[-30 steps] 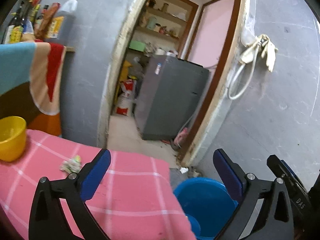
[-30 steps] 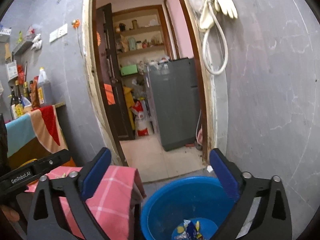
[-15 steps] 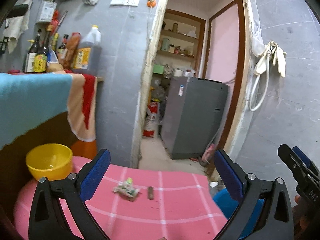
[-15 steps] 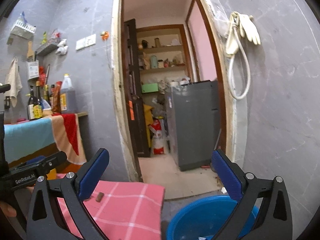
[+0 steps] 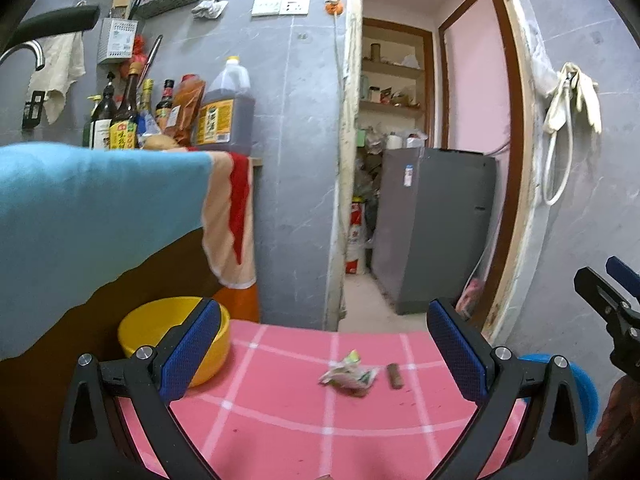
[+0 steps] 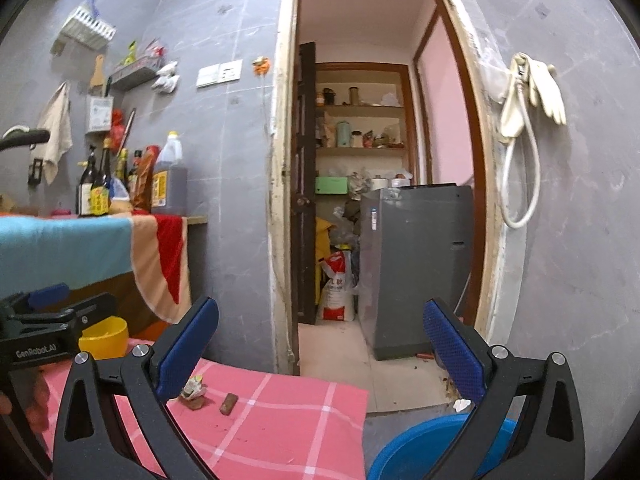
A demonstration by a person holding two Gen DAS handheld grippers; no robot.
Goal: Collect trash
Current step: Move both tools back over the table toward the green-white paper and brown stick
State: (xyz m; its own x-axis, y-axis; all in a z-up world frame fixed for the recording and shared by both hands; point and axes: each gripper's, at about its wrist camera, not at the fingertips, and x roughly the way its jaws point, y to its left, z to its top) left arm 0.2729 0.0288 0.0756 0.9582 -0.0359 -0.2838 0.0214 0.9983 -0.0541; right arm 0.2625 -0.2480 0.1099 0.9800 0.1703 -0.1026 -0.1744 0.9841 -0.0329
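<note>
A crumpled green-white wrapper (image 5: 349, 376) lies on the pink checked tablecloth (image 5: 280, 420), with a small brown stick-like piece (image 5: 394, 376) just right of it. Both show in the right wrist view too: the wrapper (image 6: 195, 386) and the brown piece (image 6: 229, 403). My left gripper (image 5: 324, 350) is open and empty, raised above the table short of the wrapper. My right gripper (image 6: 320, 346) is open and empty, above the gap between table and blue basin (image 6: 424, 452). The basin's rim also shows in the left wrist view (image 5: 580, 388).
A yellow bowl (image 5: 160, 328) sits on the table at the left. A counter draped with a blue and orange cloth (image 5: 100, 208) holds several bottles (image 5: 128, 116). An open doorway (image 6: 380, 200) leads to a grey appliance (image 6: 416, 268). Gloves and a hose (image 6: 528, 120) hang on the right wall.
Both grippers have swung up and to the left, away from the blue basin. The table with the wrapper and the brown piece has come to the middle of the left wrist view.
</note>
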